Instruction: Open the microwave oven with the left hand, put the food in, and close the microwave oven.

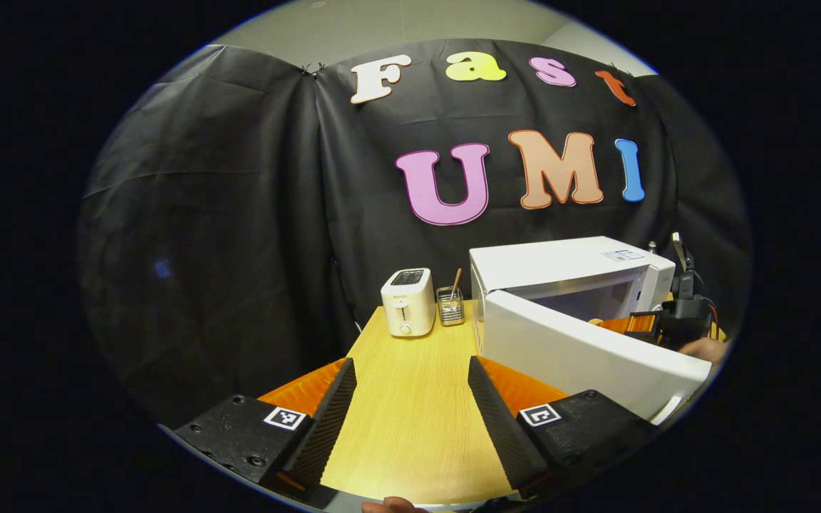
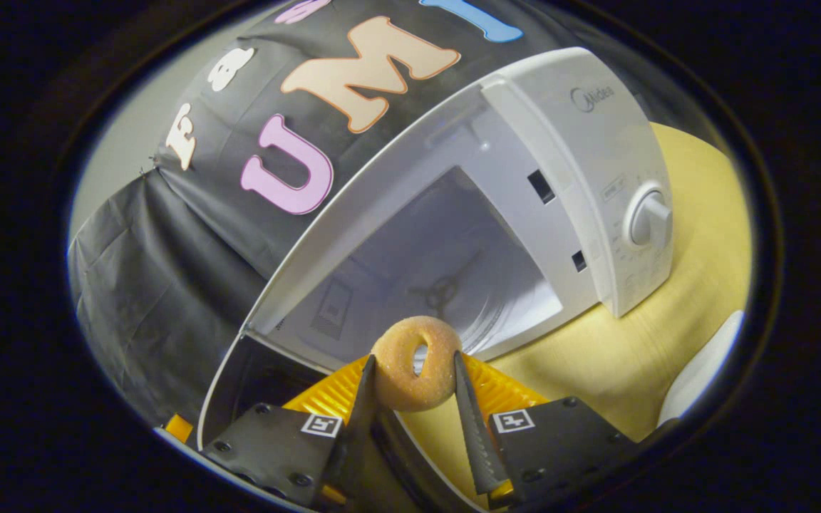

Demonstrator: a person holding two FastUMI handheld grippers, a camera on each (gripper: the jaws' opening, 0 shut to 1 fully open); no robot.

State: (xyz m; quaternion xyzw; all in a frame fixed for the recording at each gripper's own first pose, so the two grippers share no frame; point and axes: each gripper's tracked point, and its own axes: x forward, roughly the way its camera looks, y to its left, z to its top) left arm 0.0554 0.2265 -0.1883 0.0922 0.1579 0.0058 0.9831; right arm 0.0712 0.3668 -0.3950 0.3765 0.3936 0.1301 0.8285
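Door-opening done; loading under way, closing left. Nearest, right tongs [image 2: 414, 388] clamped on sugar-dusted ring doughnut [image 2: 416, 363], held on edge, hole facing forward, just short of the cavity. Left tongs [image 1: 410, 406] spread wide, empty, above pale wooden surface [image 1: 410, 399]. Beyond, white boxy microwave oven [image 2: 581, 164], door [image 1: 589, 353] swung open.

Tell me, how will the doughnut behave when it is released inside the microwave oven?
The doughnut is a round ring held on edge, so it may roll or topple flat. Its sugary, crumbly-looking surface suggests it is light, soft and easily dented by the right hand-held gripper. The microwave oven floor looks smooth, so it might slide.
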